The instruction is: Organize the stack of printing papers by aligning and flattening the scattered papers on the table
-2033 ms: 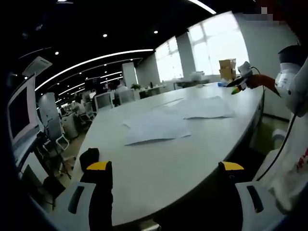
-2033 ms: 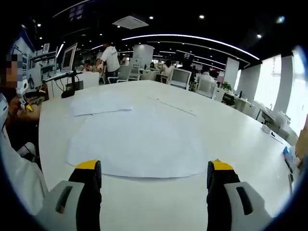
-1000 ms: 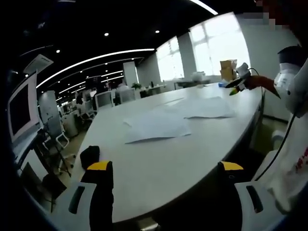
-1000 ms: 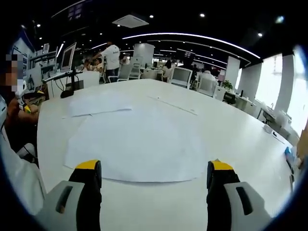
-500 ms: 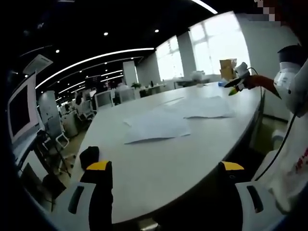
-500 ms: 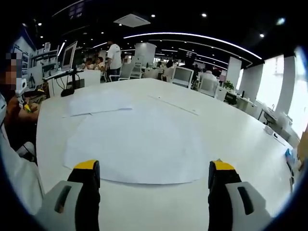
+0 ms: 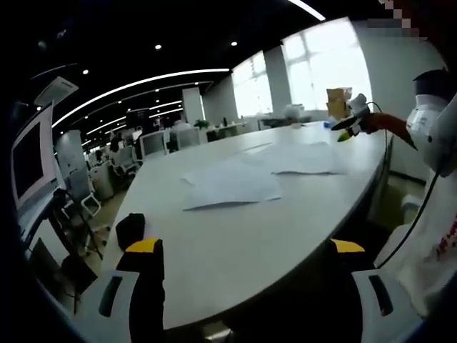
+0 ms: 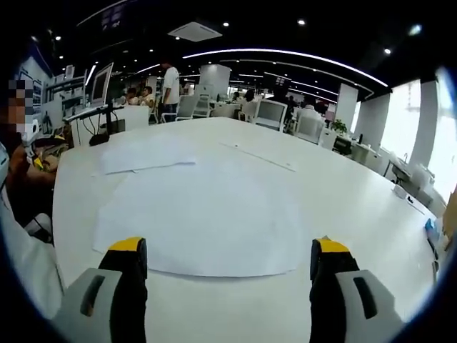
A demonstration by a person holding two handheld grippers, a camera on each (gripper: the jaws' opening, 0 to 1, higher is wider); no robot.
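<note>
White printing sheets lie scattered on a big white table (image 7: 235, 243). In the left gripper view a near sheet (image 7: 228, 187) sits mid-table and a second sheet (image 7: 303, 158) lies farther off to the right. My left gripper (image 7: 243, 261) is open at the table's near edge, well short of them. In the right gripper view a large spread of paper (image 8: 203, 221) lies just ahead of my open right gripper (image 8: 225, 264), with another sheet (image 8: 146, 156) beyond at left. The right gripper (image 7: 350, 121) also shows far right in the left gripper view.
The table (image 8: 343, 214) is long and curved. Office chairs (image 7: 78, 193) and a monitor (image 7: 28, 161) stand to the left of it. A person (image 8: 170, 86) stands at far desks. A cardboard box (image 7: 337, 101) sits at the table's far end.
Both views have shifted only slightly with my hands. The sheets lie where they were and both grippers stay open.
</note>
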